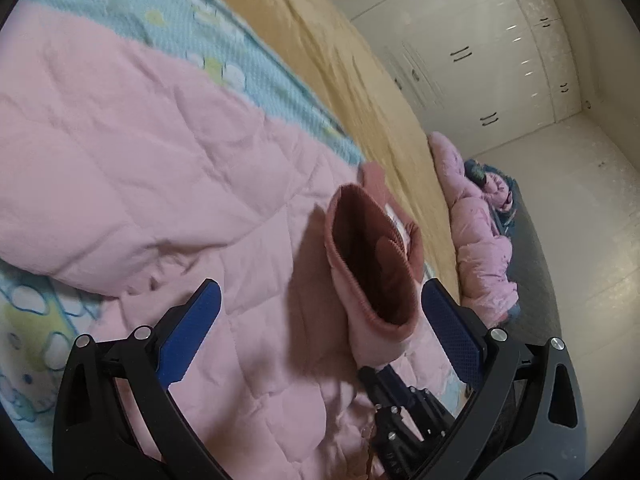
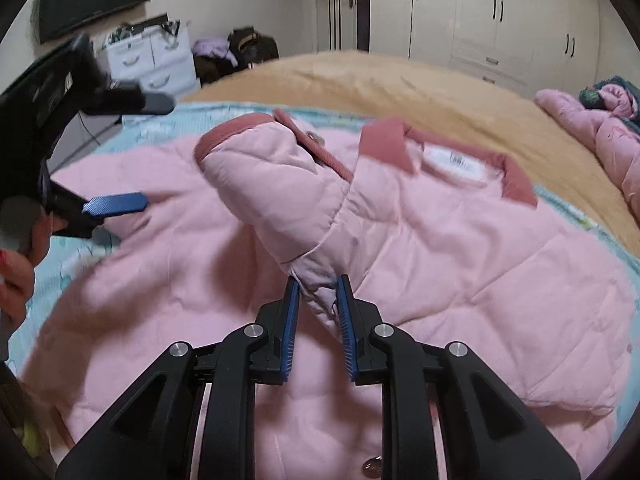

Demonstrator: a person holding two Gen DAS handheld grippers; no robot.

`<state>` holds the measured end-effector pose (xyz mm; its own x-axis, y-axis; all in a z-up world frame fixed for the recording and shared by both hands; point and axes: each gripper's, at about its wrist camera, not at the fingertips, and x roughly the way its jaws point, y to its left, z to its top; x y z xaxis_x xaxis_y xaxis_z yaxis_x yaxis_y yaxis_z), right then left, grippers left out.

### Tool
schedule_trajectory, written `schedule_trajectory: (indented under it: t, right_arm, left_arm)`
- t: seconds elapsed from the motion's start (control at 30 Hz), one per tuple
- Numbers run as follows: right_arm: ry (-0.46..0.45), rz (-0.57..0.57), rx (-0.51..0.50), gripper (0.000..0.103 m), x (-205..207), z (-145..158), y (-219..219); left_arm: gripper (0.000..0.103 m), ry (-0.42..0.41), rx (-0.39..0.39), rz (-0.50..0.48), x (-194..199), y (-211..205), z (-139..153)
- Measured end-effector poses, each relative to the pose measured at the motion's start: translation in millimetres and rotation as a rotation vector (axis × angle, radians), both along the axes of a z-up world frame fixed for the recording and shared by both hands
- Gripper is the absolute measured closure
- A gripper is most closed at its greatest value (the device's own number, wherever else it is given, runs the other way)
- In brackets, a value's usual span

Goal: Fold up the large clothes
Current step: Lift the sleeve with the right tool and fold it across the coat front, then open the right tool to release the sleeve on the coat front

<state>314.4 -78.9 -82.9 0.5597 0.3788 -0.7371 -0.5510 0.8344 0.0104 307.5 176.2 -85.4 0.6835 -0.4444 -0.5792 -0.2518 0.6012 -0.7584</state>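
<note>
A pink quilted jacket (image 2: 460,248) with a rose collar (image 2: 516,184) and a white label lies spread on the bed. My right gripper (image 2: 318,282) is shut on a fold of its sleeve (image 2: 272,200), which is lifted across the body, rose cuff (image 2: 236,130) at the far end. In the left wrist view the cuff (image 1: 372,264) gapes toward the camera between the blue pads (image 1: 200,320) of my left gripper (image 1: 320,286), which stands open and grips nothing. The right wrist view shows the left gripper (image 2: 158,152) open at the jacket's left edge, a hand (image 2: 16,272) behind it.
The jacket rests on a light blue cartoon-print sheet (image 1: 224,56) over a tan blanket (image 2: 400,88). A pile of other pink clothes (image 2: 608,140) lies at the bed's right side. White wardrobes (image 2: 500,12), drawers (image 2: 156,60) and bags stand beyond the bed.
</note>
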Motion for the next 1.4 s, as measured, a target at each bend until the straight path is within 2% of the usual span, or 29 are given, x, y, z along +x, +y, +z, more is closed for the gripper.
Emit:
schedule_trajectory:
  t: [0.17, 0.27, 0.37, 0.4, 0.43, 0.47, 0.5, 0.53, 0.67, 0.8, 0.87, 1.0, 1.13, 1.3, 1.4]
  right_arm:
    - [0.074, 0.028, 0.067, 0.074, -3, 1, -5]
    - [0.095, 0.006, 0.116, 0.067, -4, 10, -20]
    - [0.104, -0.049, 0.164, 0.063, 0, 20, -42]
    - [0.099, -0.067, 0.176, 0.063, 0, 24, -50]
    - [0.091, -0.088, 0.184, 0.063, 2, 28, -58]
    - [0.081, -0.109, 0.187, 0.063, 3, 31, -65]
    - [0.068, -0.136, 0.186, 0.063, 3, 35, -74]
    - [0.057, -0.157, 0.188, 0.063, 5, 38, -82]
    - [0.015, -0.262, 0.193, 0.063, 11, 47, -117]
    - [-0.012, -0.455, 0.198, 0.060, 27, 46, -169]
    - [0.027, -0.509, 0.234, 0.060, 37, 39, -192]
    - [0.084, -0.579, 0.177, 0.060, 50, 18, -211]
    - [0.154, -0.634, 0.173, 0.060, 59, -3, -225]
    - [0.170, -0.648, 0.118, 0.061, 62, -22, -227]
    - [0.163, -0.652, 0.114, 0.061, 61, -22, -225]
  left_arm:
    - [0.009, -0.006, -0.031, -0.052, 12, -18, -10]
    - [0.009, 0.004, 0.069, -0.079, 19, -33, -9]
    - [0.011, 0.005, 0.128, -0.103, 23, -45, -15]
    - [0.028, -0.003, 0.150, -0.111, 24, -50, -15]
    - [0.050, -0.013, 0.182, -0.132, 26, -56, -15]
    - [0.082, -0.007, 0.235, -0.142, 27, -62, -14]
    - [0.093, -0.008, 0.331, -0.152, 28, -70, -9]
    - [0.095, -0.026, 0.361, -0.170, 27, -75, -6]
    - [0.097, -0.124, 0.357, -0.153, 17, -69, 18]
    - [0.097, -0.194, 0.393, -0.120, 6, -56, 48]
    - [0.097, -0.173, 0.411, -0.122, 11, -57, 42]
    - [0.097, -0.056, 0.460, -0.135, 20, -57, 9]
    - [0.095, -0.018, 0.489, -0.151, 22, -59, -2]
    - [0.085, 0.033, 0.535, -0.189, 26, -71, -20]
    - [0.084, 0.039, 0.530, -0.191, 27, -69, -24]
